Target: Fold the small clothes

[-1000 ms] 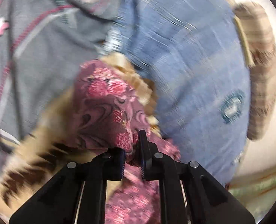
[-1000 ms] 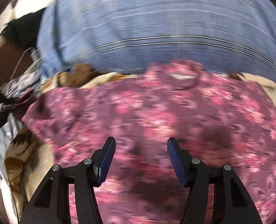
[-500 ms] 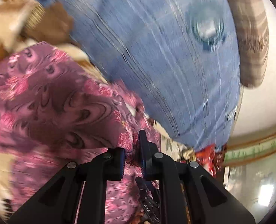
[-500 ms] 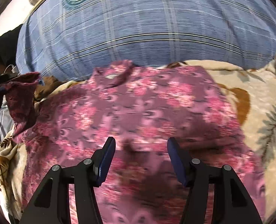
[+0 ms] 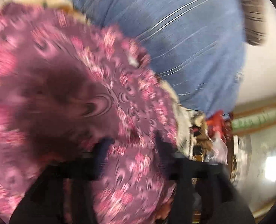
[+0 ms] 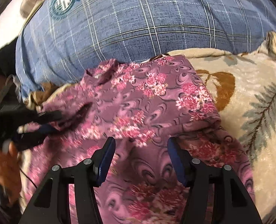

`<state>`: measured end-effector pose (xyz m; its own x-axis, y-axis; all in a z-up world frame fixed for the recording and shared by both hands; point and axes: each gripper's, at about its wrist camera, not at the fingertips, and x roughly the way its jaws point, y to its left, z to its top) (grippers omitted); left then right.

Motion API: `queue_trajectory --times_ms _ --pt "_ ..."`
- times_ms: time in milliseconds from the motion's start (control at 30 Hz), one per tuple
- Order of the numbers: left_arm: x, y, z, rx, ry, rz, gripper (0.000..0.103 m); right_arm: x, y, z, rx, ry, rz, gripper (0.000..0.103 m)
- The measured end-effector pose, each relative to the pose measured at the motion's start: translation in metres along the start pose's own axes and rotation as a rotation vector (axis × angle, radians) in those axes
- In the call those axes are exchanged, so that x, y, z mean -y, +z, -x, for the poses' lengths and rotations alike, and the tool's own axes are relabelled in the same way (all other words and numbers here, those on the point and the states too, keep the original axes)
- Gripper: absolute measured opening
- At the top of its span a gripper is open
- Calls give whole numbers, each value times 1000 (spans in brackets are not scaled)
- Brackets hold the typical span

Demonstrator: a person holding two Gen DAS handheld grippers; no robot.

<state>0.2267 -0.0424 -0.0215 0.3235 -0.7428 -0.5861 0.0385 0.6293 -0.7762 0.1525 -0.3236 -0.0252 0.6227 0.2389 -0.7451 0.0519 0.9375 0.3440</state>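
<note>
A purple garment with pink flowers [image 6: 147, 100] lies on a cream blanket [image 6: 250, 97], with one part folded over the rest. My right gripper [image 6: 140, 147] is open just above the garment's near part and holds nothing. My left gripper [image 5: 132, 147] is open over the same garment [image 5: 72, 97]; the view is blurred by motion. The left gripper also shows in the right wrist view [image 6: 44, 121] at the garment's left edge, jaws apart.
A blue plaid pillow [image 6: 138, 18] lies behind the garment and also shows in the left wrist view [image 5: 184, 37]. The cream blanket with leaf print stretches to the right. A brown striped cushion [image 5: 254, 13] and a heap of mixed items [image 5: 212, 127] lie beyond.
My left gripper carried the garment's edge across, then opened and let it go. The garment now lies folded over. The right gripper stayed open.
</note>
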Motion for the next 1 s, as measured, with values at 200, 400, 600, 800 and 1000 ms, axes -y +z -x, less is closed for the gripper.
queue_trajectory --times_ms 200,400,600,800,1000 --pt "-50 -16 63 168 5 8 81 -37 18 -24 -52 219 -83 69" --pt "-79 -6 44 128 -22 110 81 -75 25 -76 -148 332 -206 69" --pt "-79 -6 47 144 -4 111 81 -87 37 -72 -72 387 -201 7" --pt "-92 -6 51 152 -18 165 81 -36 61 -16 116 229 -175 6" --pt "-96 -5 49 159 -5 175 81 50 47 -12 96 44 -301 7"
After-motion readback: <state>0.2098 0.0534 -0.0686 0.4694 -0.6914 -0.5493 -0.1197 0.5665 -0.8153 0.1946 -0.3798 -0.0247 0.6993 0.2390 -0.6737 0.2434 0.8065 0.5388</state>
